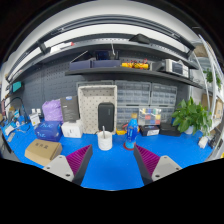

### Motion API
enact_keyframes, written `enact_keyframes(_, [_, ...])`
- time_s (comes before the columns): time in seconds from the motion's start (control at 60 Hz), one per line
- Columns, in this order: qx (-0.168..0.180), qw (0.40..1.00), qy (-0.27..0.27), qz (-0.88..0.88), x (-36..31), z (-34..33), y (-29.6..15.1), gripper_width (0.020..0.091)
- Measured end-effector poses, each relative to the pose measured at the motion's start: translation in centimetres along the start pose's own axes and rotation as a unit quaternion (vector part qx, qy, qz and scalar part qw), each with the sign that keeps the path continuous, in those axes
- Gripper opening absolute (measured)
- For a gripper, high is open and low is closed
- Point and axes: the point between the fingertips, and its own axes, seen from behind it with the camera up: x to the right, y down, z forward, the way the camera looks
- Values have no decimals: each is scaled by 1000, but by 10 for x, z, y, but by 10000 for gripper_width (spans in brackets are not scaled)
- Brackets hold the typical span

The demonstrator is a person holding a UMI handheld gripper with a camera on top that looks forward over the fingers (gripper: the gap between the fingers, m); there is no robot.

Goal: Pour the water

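The blue bottle (131, 133) with a yellow band stands upright on the blue table (110, 165), well beyond the gripper (110, 160) and slightly to the right of the line running out between its fingers. Just left of the bottle, apart from it, stands a white cup (105, 141), also upright and almost straight ahead of the gap between the fingers. The gripper is held low and level over the table, pointing toward the back wall, its two fingers spread wide with nothing between them; the magenta pads (75, 157) face each other across bare tabletop. The hand carrying it is not visible. Behind the cup, a dark upright box (106, 117) stands against a white pegboard panel (92, 100). Left of the bottle, further along the table, lie a cardboard box (43, 150), a blue box (48, 130) and a white box (71, 128). Right of the bottle, a green plant (190, 115) stands near the table's far side.
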Motion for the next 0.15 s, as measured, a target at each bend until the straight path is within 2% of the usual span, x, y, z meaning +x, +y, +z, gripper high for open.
enact_keyframes(0.15, [9,1000,-12,17,-11,-10,-9,851])
